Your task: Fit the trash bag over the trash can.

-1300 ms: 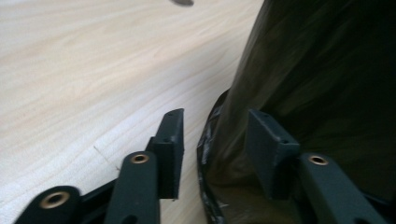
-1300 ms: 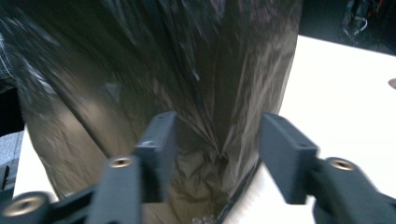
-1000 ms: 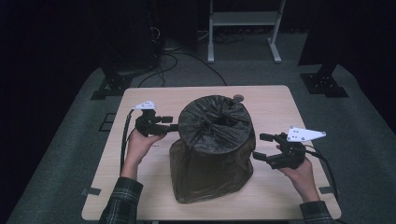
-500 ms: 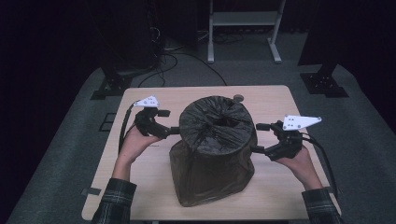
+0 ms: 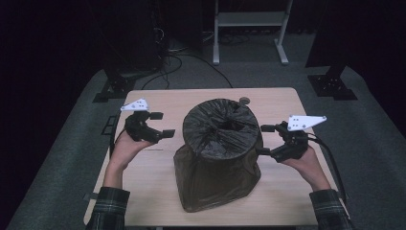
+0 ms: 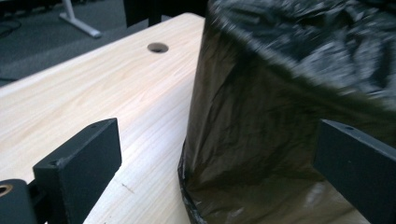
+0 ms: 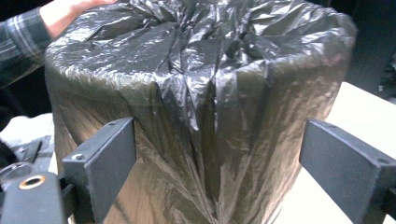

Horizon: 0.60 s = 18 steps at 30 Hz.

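Note:
A bin wrapped in a crinkled black plastic bag (image 5: 218, 143) stands upright in the middle of the wooden table (image 5: 153, 191). My left gripper (image 5: 163, 124) hovers left of the bag's rim, a short gap away. Its jaws have just been opening, and now it is open with nothing between the jaws. From the left gripper view (image 6: 217, 140), the bag's side (image 6: 261, 93) rises close ahead. My right gripper (image 5: 263, 140) is open at the bag's right rim, fingertips close to the plastic. The right gripper view (image 7: 219, 140) faces the bag's gathered folds (image 7: 201, 70).
A round cable hole (image 5: 244, 100) sits in the table behind the bag. Bare wood lies on both sides of the bag. Beyond the table are dark stands (image 5: 330, 81), cables on the floor and a white frame (image 5: 249, 28). The other hand (image 7: 70, 11) shows past the bag.
My left gripper has drawn back from the bag's rim, risen a little and spread its jaws wide. My right gripper has risen and moved in towards the bag's right rim.

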Tool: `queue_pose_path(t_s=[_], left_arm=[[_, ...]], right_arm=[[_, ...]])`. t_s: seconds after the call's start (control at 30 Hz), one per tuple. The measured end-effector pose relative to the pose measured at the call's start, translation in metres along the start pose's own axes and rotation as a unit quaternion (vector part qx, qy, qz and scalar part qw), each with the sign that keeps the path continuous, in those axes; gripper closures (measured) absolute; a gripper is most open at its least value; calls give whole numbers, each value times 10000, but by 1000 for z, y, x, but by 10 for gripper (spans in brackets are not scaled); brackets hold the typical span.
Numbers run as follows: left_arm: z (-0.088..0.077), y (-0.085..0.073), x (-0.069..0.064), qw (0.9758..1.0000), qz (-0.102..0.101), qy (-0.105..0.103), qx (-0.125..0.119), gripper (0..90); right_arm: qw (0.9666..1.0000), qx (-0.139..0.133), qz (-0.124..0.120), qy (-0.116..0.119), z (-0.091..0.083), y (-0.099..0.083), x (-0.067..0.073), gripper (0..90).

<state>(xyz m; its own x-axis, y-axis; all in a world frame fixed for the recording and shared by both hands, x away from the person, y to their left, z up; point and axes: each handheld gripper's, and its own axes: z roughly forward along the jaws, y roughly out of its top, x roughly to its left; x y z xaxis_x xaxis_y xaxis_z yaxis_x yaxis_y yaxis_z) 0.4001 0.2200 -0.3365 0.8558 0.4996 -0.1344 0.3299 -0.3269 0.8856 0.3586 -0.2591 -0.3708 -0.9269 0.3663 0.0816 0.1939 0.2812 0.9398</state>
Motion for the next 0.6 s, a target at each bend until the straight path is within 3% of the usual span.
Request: queue_pose_path(t_s=[0.23,0.6], left_arm=[[-8,24,-17,9990,322,-257,-163,3],[7,68,-51,9945,784,-656,-211,4]], right_arm=[[9997,152,-41,190,9,4,-3,97],[9992,258,-111,301,20,11,-2,97]])
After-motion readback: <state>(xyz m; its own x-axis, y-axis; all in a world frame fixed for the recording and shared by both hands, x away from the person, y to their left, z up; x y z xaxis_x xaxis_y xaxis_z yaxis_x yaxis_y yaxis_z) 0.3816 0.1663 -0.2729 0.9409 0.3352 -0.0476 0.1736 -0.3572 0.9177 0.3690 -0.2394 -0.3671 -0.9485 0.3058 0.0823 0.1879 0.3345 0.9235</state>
